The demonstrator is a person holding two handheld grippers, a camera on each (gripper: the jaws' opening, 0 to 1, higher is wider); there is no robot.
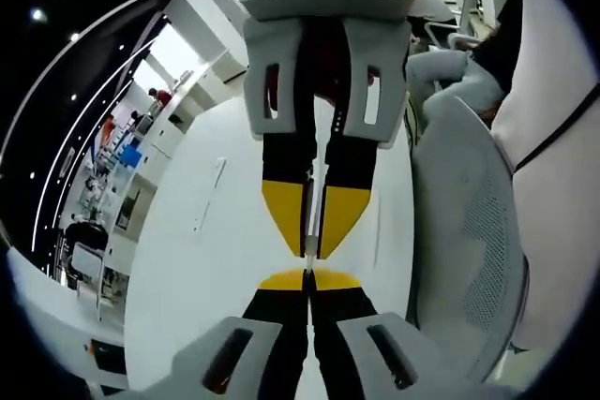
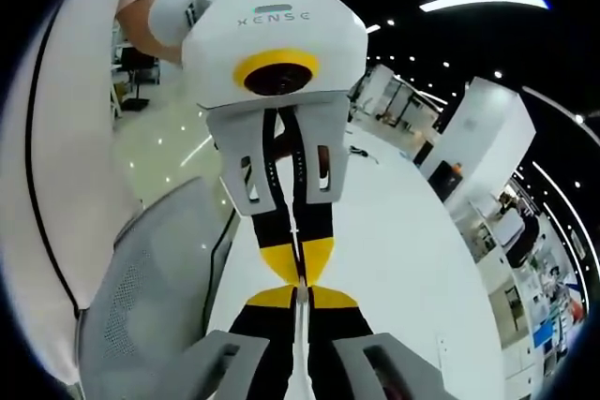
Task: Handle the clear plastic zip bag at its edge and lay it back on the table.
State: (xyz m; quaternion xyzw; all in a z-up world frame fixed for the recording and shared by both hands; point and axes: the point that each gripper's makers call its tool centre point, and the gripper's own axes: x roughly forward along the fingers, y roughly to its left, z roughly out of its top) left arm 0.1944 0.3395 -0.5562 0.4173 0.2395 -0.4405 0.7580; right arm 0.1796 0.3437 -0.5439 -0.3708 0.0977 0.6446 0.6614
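The clear plastic zip bag (image 1: pixel 310 224) is seen edge-on as a thin pale strip held in the air above the white table (image 1: pixel 206 259). My left gripper (image 1: pixel 307 280) rises from the bottom of the left gripper view, its yellow-tipped jaws shut on the strip. My right gripper (image 1: pixel 314 231) comes down from the top, tip to tip with it, also shut on the bag. In the right gripper view the bag (image 2: pixel 300 348) runs between the jaws of my right gripper (image 2: pixel 300 299), with the left gripper (image 2: pixel 298 264) facing it from above.
A grey mesh chair (image 1: pixel 469 231) (image 2: pixel 150 288) stands at the table's edge, with a person in white clothing (image 1: pixel 562 185) (image 2: pixel 56 138) beside it. A small thin item (image 1: pixel 217 170) lies on the table (image 2: pixel 403 259). White cabinets (image 2: pixel 487 128) stand beyond.
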